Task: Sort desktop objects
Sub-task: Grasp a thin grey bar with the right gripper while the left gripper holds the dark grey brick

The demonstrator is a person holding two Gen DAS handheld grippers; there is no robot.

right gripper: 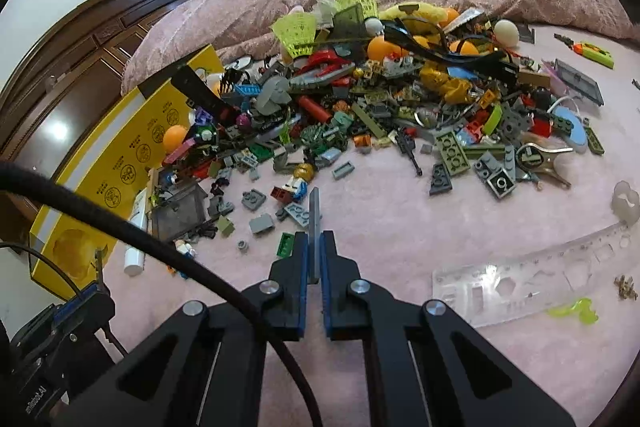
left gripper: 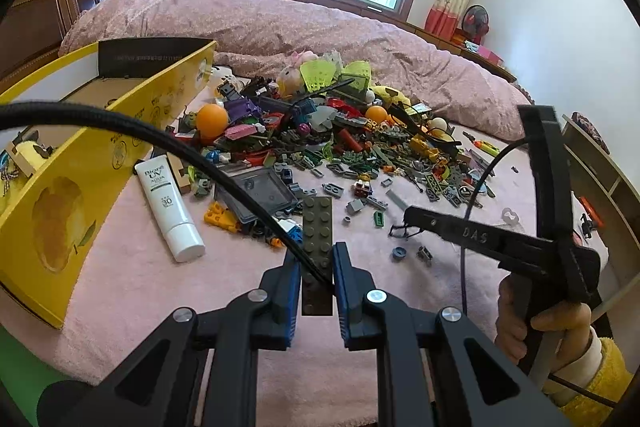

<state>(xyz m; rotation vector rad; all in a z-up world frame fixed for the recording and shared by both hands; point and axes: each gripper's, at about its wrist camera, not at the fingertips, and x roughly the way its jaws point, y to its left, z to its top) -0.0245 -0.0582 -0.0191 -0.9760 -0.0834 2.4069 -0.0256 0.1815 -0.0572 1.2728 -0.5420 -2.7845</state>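
Observation:
A big heap of toy bricks (left gripper: 340, 135) and small toys lies on the pink bedcover, also filling the right wrist view as the heap (right gripper: 400, 99). My left gripper (left gripper: 317, 267) is shut on a long dark grey studded plate (left gripper: 317, 227), which sticks out forward between the blue pads. My right gripper (right gripper: 315, 251) is shut on a thin grey flat strip (right gripper: 315, 219) held edge-on just in front of the heap. In the left wrist view, the right tool (left gripper: 500, 243) reaches in from the right, gripped by a hand (left gripper: 536, 323) in a yellow sleeve.
An open yellow cardboard box (left gripper: 80, 163) stands at the left, with a white sunscreen tube (left gripper: 170, 203) beside it. A clear plastic ruler (right gripper: 540, 279) lies at the right. Orange balls (left gripper: 212, 119) sit in the heap. A rumpled pink quilt (left gripper: 320, 23) lies behind.

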